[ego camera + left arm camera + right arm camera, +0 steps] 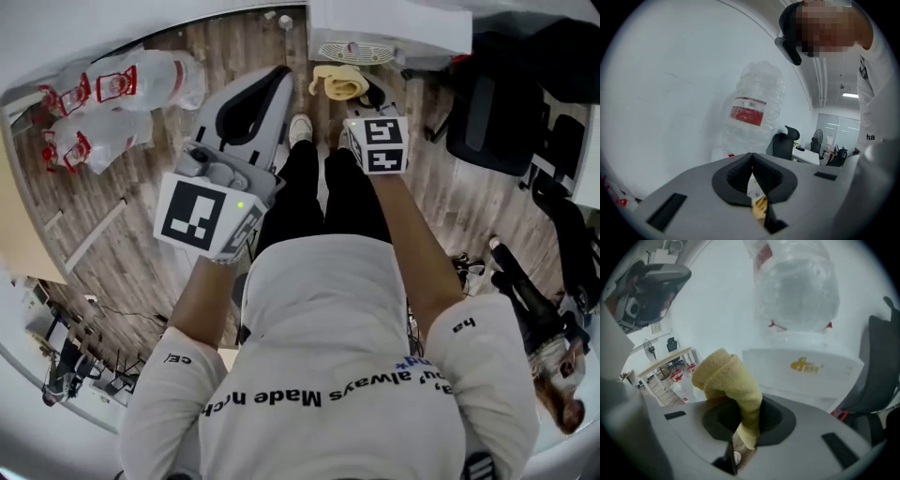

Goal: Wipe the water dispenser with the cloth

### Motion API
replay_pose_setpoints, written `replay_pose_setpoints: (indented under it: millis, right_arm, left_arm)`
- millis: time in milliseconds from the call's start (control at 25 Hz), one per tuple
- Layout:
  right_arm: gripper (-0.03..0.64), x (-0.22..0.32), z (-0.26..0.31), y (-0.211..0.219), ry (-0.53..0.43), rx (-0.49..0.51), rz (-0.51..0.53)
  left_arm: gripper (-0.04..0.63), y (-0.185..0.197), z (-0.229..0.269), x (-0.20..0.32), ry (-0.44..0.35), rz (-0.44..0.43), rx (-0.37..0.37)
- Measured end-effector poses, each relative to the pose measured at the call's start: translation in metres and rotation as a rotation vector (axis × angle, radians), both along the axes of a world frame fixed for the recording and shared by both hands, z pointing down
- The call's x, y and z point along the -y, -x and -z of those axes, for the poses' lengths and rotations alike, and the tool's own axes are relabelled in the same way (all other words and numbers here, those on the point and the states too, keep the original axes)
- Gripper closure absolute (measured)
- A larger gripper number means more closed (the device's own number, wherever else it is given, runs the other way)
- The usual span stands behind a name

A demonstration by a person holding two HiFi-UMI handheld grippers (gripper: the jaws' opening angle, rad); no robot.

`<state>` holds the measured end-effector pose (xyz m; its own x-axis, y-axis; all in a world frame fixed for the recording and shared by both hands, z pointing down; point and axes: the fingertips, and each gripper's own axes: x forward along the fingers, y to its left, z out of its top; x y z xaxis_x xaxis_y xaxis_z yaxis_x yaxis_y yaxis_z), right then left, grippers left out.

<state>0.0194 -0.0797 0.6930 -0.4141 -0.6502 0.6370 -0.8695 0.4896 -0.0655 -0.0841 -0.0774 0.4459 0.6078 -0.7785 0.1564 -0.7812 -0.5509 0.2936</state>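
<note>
The white water dispenser [389, 26] stands ahead of me at the top of the head view; in the right gripper view its front panel with a yellow logo [806, 365] sits under a big clear bottle [797, 287]. My right gripper [364, 94] is shut on a folded yellow cloth [339, 82], which it holds just short of the dispenser. The cloth [730, 380] bulges up out of the jaws. My left gripper [251, 101] hangs to the left, its jaws shut with their tips touching and nothing held. It faces a white wall and a wrapped water bottle [753, 110].
Several bagged water bottles [117, 89] lie on the wood floor at left. Black office chairs [497, 117] stand at right, and another person [548, 361] is at the lower right. Cables trail over the floor near my feet.
</note>
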Motion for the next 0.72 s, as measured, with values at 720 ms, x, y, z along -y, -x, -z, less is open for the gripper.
replay_pose_setpoints:
  millis: [720]
  right_arm:
    - [0.552,-0.015,0.272,-0.049,-0.290,0.062,-0.024]
  left_arm:
    - [0.576,-0.009,0.125,-0.037,-0.120,-0.030,-0.020]
